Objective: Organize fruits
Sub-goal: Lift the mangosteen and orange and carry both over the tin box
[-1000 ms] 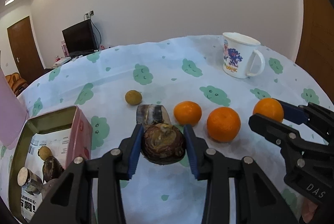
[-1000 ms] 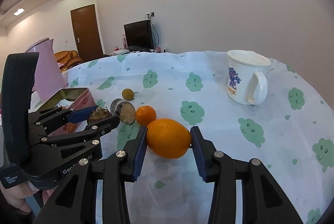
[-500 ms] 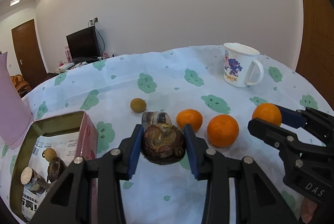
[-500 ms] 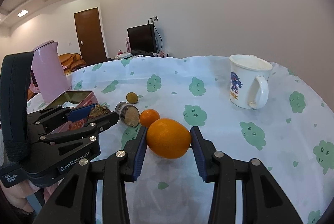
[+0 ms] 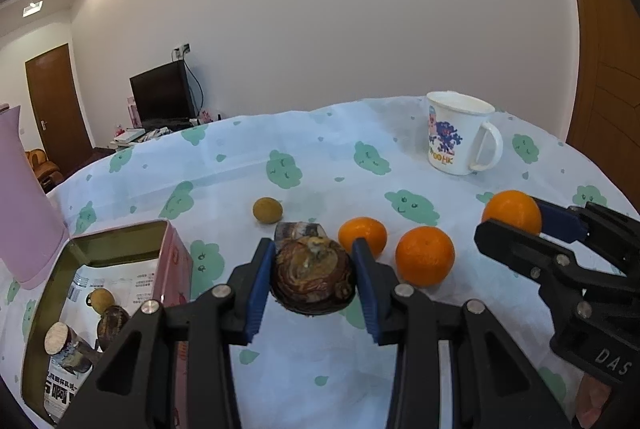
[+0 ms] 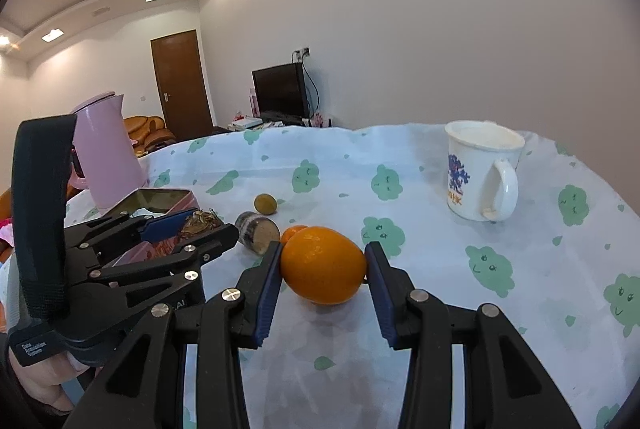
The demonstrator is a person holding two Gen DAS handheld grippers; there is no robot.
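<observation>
Since the earlier frames both grippers have lifted a little with their loads, so the tin and fruit sit lower in each view. The left gripper [image 5: 313, 275] has its fingers clenched on a brown chestnut-like fruit [image 5: 313, 279], held at lower centre of the left view above the tabletop [image 5: 320, 157]. The right gripper [image 6: 323, 271] grasps an orange [image 6: 323, 264] at centre of its view. Two more tangerines [image 5: 425, 255] and a small yellowish fruit [image 5: 267, 210] lie on the tabletop in mid-frame. The open tin [image 5: 120, 241] at lower left holds several fruits. A white mug [image 5: 460, 133] stands upper right, and a pink kettle [image 6: 106, 153] left.
</observation>
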